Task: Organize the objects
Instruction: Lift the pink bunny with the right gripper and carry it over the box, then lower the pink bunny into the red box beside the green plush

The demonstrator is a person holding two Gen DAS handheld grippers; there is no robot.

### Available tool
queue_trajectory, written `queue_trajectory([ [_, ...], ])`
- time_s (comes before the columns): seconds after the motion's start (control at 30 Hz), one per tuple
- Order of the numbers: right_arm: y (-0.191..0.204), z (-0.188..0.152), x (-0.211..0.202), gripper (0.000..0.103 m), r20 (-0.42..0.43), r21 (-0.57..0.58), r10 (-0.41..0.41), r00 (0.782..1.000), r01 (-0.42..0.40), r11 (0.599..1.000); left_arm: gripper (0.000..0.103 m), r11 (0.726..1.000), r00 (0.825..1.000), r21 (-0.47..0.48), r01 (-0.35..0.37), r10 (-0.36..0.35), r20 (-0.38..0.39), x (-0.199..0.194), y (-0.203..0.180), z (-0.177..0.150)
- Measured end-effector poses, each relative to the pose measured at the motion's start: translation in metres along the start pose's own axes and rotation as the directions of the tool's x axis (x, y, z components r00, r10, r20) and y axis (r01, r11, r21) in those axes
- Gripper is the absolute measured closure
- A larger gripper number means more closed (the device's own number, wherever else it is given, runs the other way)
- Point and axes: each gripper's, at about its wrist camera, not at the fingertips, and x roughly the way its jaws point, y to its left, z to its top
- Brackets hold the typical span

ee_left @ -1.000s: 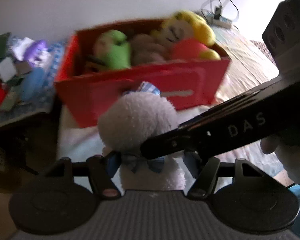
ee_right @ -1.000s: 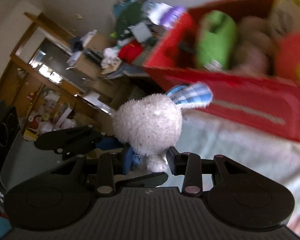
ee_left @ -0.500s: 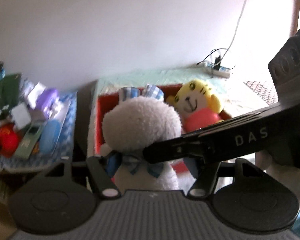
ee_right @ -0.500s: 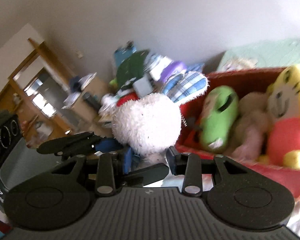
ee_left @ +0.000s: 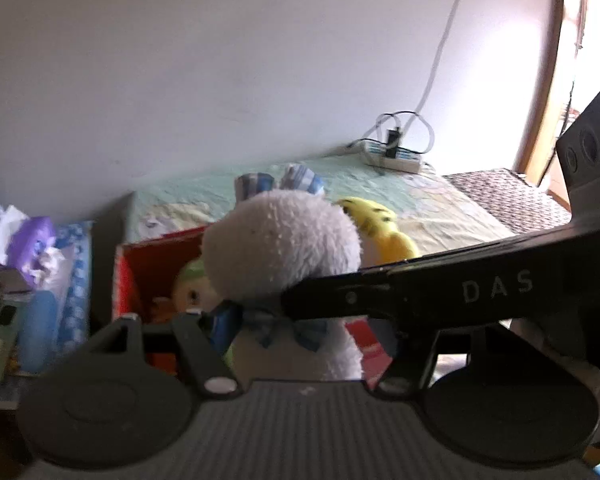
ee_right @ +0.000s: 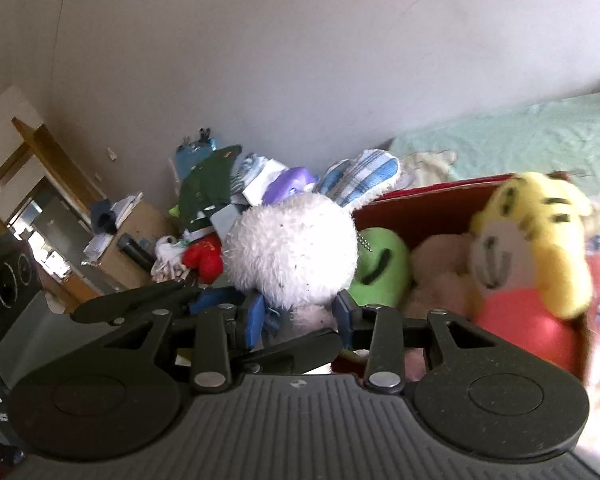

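Red box (ee_right: 428,208) of plush toys (ee_right: 532,240)

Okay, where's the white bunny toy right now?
Mid-frame in both wrist views, the white bunny is gripped by both grippers, just in front of the red box of plush toys.

My left gripper (ee_left: 300,332) is matt black plastic: a ribbed grey-black deck, two round housings at its sides, and slim link arms pinned with silver screws. Blue pads line my jaws. My right gripper (ee_right: 300,316) is built the same, its fingers (ee_right: 256,318) faced in blue. White letters "DAS" run along its long black arm.
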Motion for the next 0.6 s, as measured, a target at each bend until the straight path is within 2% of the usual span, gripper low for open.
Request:
queue_trajectory([
  [0.2,0.002,0.012,0.044,0.065,-0.057,0.007,-0.02,0.998,0.021,1.0,0.033,0.994,0.996,-0.089,-0.07,0.066,-0.055,0.013,0.036,0.0],
  [0.4,-0.009,0.016,0.075,0.066,-0.099,0.022,-0.102,0.99,0.105,0.994,0.031,0.987,0.984,-0.086,-0.137,0.126,-0.128,0.046,0.048,-0.005],
  [0.5,-0.001,0.016,0.082,0.064,-0.114,-0.044,-0.114,0.987,0.11,0.993,0.032,0.98,0.974,-0.059,-0.189,0.179,-0.138,0.051,0.045,-0.008],
  [0.6,0.004,0.015,0.088,0.061,-0.128,-0.096,-0.11,0.986,0.098,0.991,0.03,0.977,0.97,-0.07,-0.203,0.191,-0.153,0.048,0.051,-0.01],
])
